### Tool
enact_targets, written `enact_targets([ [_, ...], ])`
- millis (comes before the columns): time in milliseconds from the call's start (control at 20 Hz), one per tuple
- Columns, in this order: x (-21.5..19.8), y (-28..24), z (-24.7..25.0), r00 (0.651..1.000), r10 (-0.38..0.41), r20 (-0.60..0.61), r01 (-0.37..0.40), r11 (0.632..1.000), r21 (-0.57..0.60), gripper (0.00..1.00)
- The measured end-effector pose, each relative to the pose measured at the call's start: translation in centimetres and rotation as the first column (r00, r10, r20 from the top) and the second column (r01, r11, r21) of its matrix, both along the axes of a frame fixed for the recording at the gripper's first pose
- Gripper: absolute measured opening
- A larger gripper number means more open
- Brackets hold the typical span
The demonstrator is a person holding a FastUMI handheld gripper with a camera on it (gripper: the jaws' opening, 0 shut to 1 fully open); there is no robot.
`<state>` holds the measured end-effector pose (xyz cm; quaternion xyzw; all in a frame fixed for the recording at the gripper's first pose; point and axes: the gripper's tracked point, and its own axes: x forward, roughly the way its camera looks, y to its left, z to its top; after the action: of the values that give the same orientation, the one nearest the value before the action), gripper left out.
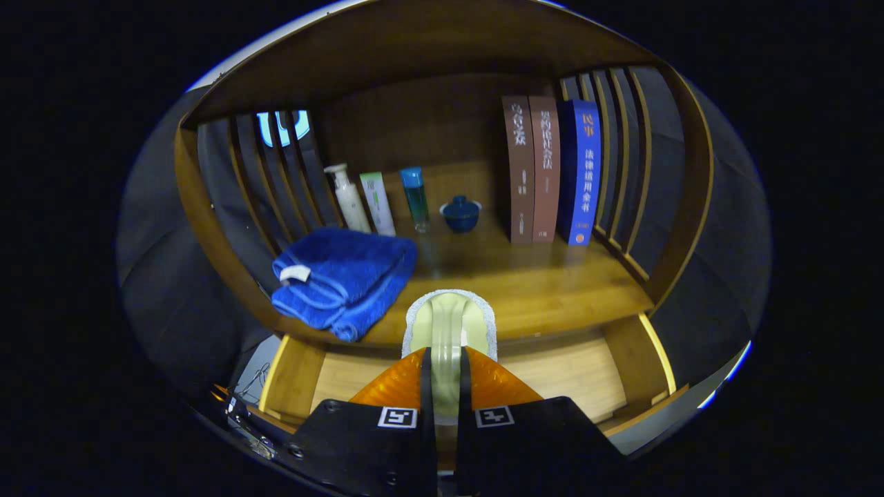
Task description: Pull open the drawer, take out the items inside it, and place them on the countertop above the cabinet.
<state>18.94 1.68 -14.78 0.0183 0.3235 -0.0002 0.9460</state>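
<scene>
Your gripper (445,376) has its fingers closed tight on a pale brush-like item (450,324), whose lower part they hide. It hangs above the open drawer (573,376), just before the countertop (545,276); what exactly it is stays unclear.

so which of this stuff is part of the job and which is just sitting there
Job: gripper, shut on the brush over the open drawer; countertop.

Lying about: blue towel, three bottles, lidded cup, three books.
</scene>
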Motion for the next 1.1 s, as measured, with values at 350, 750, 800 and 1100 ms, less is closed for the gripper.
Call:
enact_targets([
  [350,8.9,0.0,-0.7,0.999,0.007,-0.043,-0.007,1.000,-0.001,0.16],
  [750,12.8,-0.7,-4.8,0.991,-0.002,-0.137,0.001,1.000,-0.008,0.38],
  [800,12.8,-0.6,-4.7,0.991,0.000,-0.134,0.000,1.000,-0.001,0.45],
  [1100,11.7,-0.6,-3.7,0.996,-0.001,-0.090,0.001,1.000,0.006,0.92],
])
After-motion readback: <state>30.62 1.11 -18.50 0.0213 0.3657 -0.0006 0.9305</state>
